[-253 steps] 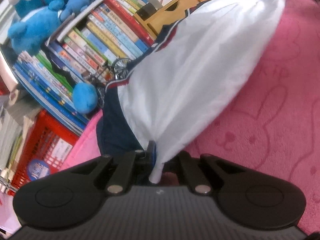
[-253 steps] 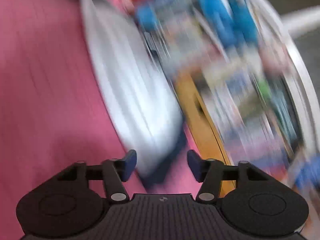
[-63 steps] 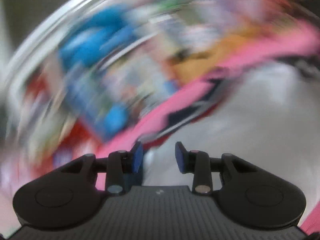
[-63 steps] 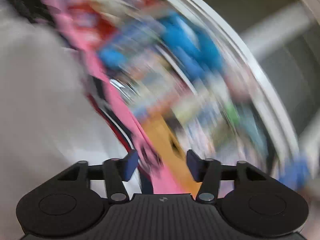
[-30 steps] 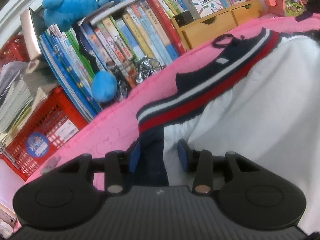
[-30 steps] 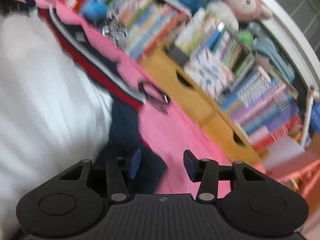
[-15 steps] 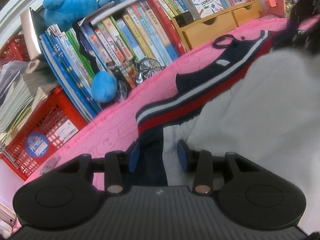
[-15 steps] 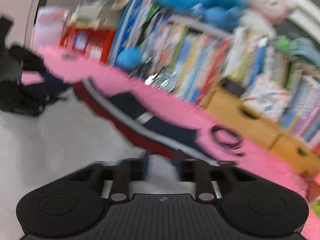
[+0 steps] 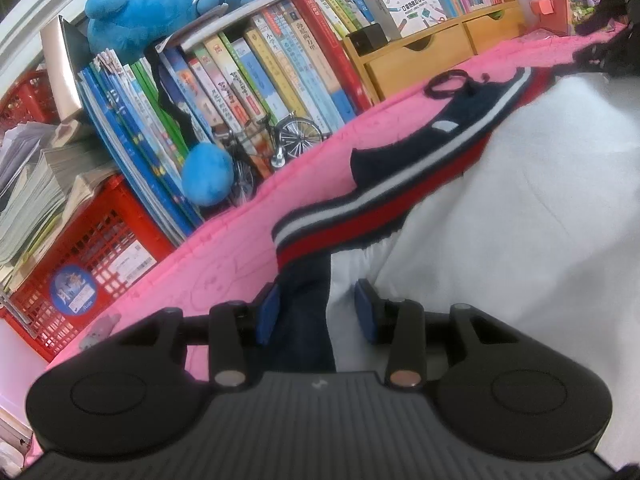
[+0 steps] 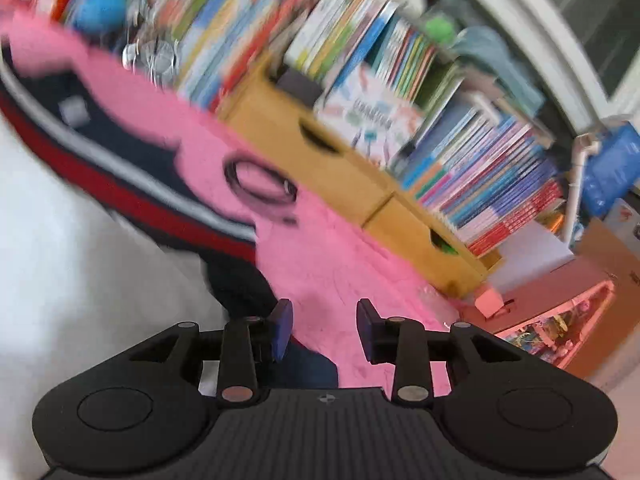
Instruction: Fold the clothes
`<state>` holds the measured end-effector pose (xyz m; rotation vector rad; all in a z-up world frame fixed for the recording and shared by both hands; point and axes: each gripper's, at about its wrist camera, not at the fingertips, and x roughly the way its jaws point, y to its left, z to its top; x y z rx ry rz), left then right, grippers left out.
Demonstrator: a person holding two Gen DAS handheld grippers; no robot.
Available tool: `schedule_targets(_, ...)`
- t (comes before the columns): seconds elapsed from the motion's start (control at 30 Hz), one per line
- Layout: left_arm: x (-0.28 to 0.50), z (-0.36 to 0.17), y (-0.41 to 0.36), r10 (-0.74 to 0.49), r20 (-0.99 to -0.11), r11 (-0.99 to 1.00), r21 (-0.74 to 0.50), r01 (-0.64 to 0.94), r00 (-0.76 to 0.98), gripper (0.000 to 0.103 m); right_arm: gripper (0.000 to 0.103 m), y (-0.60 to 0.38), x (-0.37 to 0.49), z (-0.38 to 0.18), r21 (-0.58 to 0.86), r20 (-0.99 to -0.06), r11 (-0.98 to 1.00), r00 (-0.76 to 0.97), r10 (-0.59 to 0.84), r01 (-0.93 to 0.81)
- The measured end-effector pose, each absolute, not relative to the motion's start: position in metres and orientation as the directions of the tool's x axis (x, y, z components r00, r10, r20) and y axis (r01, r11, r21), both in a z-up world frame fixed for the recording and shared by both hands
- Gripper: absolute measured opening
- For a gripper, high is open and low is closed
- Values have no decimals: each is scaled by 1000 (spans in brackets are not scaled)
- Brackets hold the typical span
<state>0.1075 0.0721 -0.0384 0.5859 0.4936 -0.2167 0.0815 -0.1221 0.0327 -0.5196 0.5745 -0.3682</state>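
White garment with navy-and-red striped collar (image 9: 500,208) fills my left view's right half on pink quilted bedding (image 9: 224,264); my left gripper (image 9: 316,312) straddles its navy edge, unclamped; my right gripper (image 10: 324,330) is opening, empty.

Looks like a kid's bedroom or playroom at home. Pink quilted cover (image 9: 224,264) with cartoon prints as the work surface, rows of children's books (image 9: 248,72) packed behind it, blue plush toys (image 9: 152,4) on top, small model bicycle (image 9: 276,140), wooden drawer organiser (image 9: 436,52), red plastic crate (image 9: 84,256) (stacked papers above it).
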Motion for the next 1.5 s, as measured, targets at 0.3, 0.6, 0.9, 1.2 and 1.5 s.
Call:
schedule_targets(0.3,107,-39,72,-57,-499,813,479,330,865,41,58,-1,17,63,-242,-479,941,873,94,-235)
schedule_targets(0.6,107,-40,73,-55,-496,815,479,325,867,41,64,-51,-22,45,-136,-572,987,820,-10,-83)
schedule_targets(0.9,100,-27,79,-25,-478,860,437,262,878,43,81,-141,-104,23,-367,-455,872,755,-473,325)
schedule_targets(1.2,-21,-7,37,-229,-398,810,427,401,888,52,76,-72,-132,32,-394,-309,919,944,-112,-20)
schedule_targets(1.5,-40,-59,-3,-83,-498,899,337,281,863,53,65,-18,-98,17,-270,-396,957,918,-8,-108)
